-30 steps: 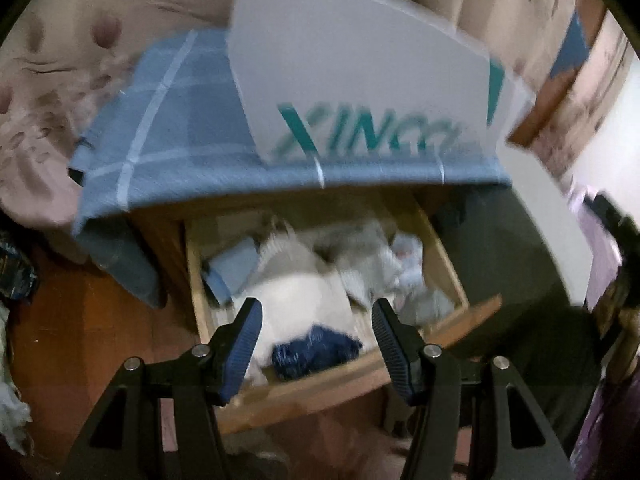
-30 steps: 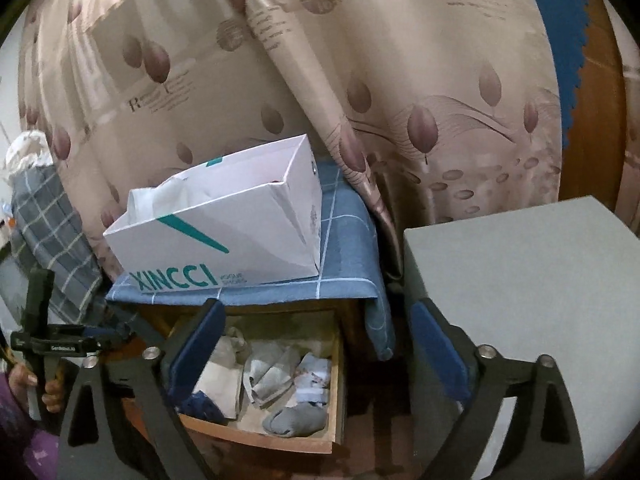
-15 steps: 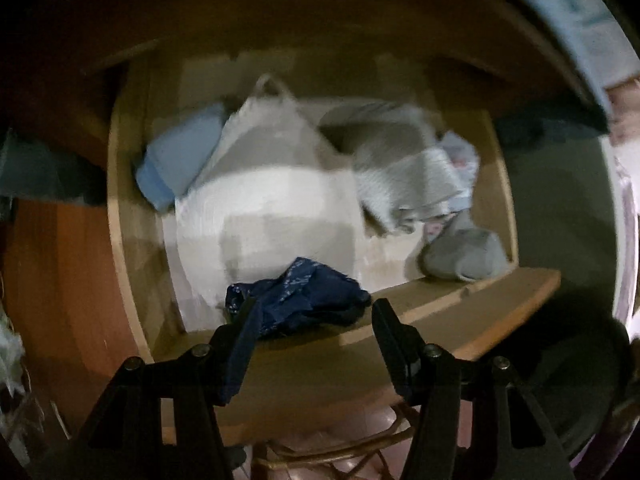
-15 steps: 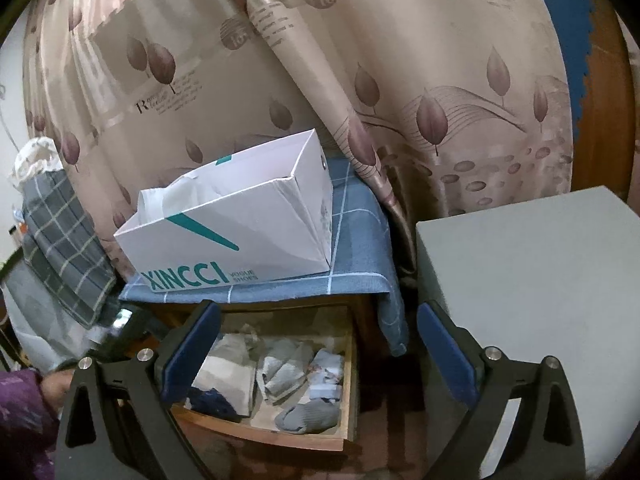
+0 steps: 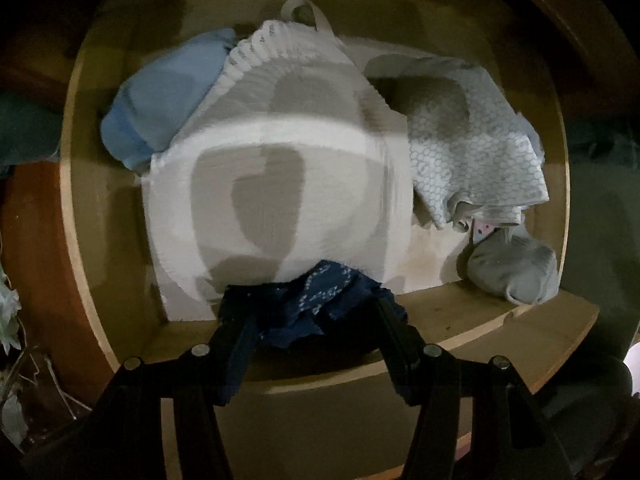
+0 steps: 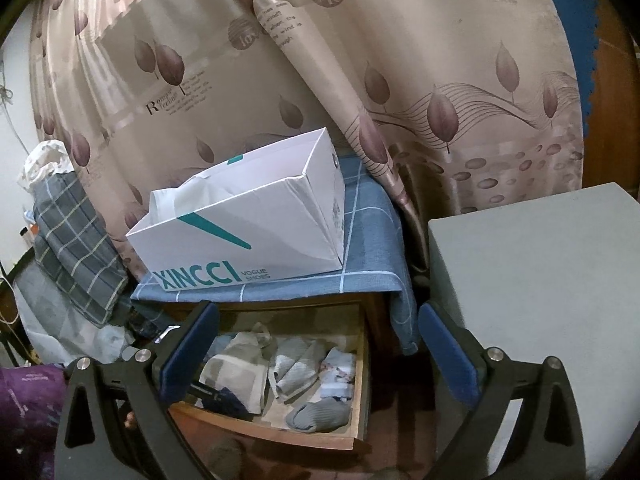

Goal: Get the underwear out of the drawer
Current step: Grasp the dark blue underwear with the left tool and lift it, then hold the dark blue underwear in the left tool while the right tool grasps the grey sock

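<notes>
- The underwear (image 5: 316,304), a dark blue patterned piece, lies crumpled at the front edge of the open drawer (image 5: 500,320), partly over a white garment (image 5: 280,184).
- The left claw (image 5: 312,320) points steeply down into the drawer. Its fingers are spread and straddle the underwear, one on each side; the pads do not appear to press on the cloth.
- Step in hand, as judged: final approach for the grasp. Nothing is lifted yet.
- Next move calls for: press the fingers together on the bunched blue cloth only, clear of the white garment beneath, then lift straight up over the drawer front.
- Other drawer contents: a light blue piece (image 5: 160,108) at the left, patterned grey cloth (image 5: 472,144) and a grey sock (image 5: 516,272) at the right.
- The right claw (image 6: 320,356) hangs above the drawer front, spread and empty.
- A white box (image 6: 240,228) on the blue cloth (image 6: 372,240) above the drawer reads "XINCCI VOGUE SHOES".
- The curtain (image 6: 360,60) behind is printed "Romantic feeling"; its smaller print is not legible.
</notes>
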The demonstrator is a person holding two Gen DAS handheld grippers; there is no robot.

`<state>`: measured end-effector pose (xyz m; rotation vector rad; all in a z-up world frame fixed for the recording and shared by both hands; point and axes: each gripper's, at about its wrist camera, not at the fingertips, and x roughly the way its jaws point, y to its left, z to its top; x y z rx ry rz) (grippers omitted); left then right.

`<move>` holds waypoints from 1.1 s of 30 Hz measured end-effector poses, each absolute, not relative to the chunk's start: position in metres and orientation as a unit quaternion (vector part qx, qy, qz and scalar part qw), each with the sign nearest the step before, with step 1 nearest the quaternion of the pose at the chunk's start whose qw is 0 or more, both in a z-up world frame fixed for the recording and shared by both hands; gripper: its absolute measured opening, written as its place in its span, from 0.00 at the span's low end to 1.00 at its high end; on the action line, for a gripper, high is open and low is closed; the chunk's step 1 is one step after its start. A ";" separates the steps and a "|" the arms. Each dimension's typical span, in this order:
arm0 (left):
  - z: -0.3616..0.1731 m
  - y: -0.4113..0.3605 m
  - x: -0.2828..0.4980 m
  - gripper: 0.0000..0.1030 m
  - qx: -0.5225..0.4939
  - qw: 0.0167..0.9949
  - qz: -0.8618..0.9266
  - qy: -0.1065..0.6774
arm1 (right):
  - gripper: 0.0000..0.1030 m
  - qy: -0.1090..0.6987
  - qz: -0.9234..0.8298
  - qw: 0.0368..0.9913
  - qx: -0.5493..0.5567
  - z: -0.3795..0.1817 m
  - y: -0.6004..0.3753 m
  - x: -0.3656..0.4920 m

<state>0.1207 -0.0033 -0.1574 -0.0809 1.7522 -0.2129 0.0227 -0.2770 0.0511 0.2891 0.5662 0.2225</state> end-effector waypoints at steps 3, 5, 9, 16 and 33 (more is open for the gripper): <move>-0.159 -0.006 0.118 0.57 -0.043 0.639 -0.114 0.759 | 0.97 0.280 0.109 0.943 0.145 0.051 -0.277 0.023; -0.160 -0.007 0.115 0.34 -0.032 0.647 -0.117 0.753 | 0.97 0.280 0.108 0.943 0.146 0.050 -0.278 0.024; -0.149 -0.011 0.108 0.15 -0.010 0.670 -0.133 0.730 | 0.97 0.282 0.107 0.942 0.145 0.050 -0.278 0.025; -0.084 -0.001 0.085 0.14 -0.049 0.745 -0.166 0.644 | 0.97 0.288 0.101 0.940 0.153 0.047 -0.282 0.026; 0.006 0.044 0.040 0.14 -0.117 0.822 -0.220 0.511 | 0.98 0.335 0.095 0.932 0.098 0.040 -0.260 0.039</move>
